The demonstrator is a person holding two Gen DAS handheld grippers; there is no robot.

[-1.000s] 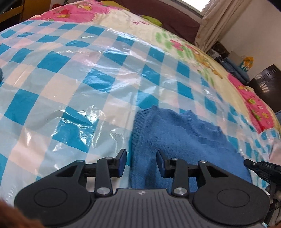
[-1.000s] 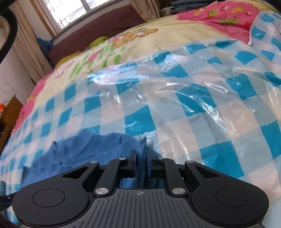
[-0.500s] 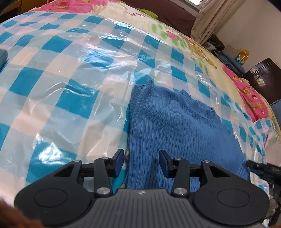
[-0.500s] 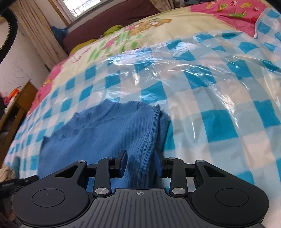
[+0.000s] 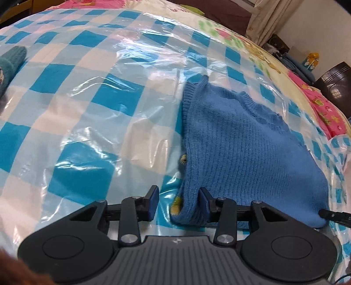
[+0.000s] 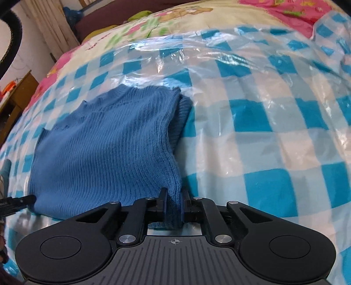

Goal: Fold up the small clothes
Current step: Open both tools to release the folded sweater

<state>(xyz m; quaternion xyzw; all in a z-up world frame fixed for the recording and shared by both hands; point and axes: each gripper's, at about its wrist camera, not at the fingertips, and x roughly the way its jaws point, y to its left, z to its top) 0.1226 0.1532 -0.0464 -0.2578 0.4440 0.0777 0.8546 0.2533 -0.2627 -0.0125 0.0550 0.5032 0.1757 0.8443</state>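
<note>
The bed (image 5: 245,41) under me wears a glossy blue-checked plastic sheet (image 5: 92,92), and the folded blue knit sweater (image 5: 237,140) lies flat on it. My right tongs (image 6: 174,206) are clamped on the sweater's near right edge. My left tongs (image 5: 178,202) stand spread apart, its near left corner between the pads, ungripped.

Sweater (image 5: 241,140) on plastic sheet (image 5: 92,122), atop bed (image 6: 197,17)
</note>
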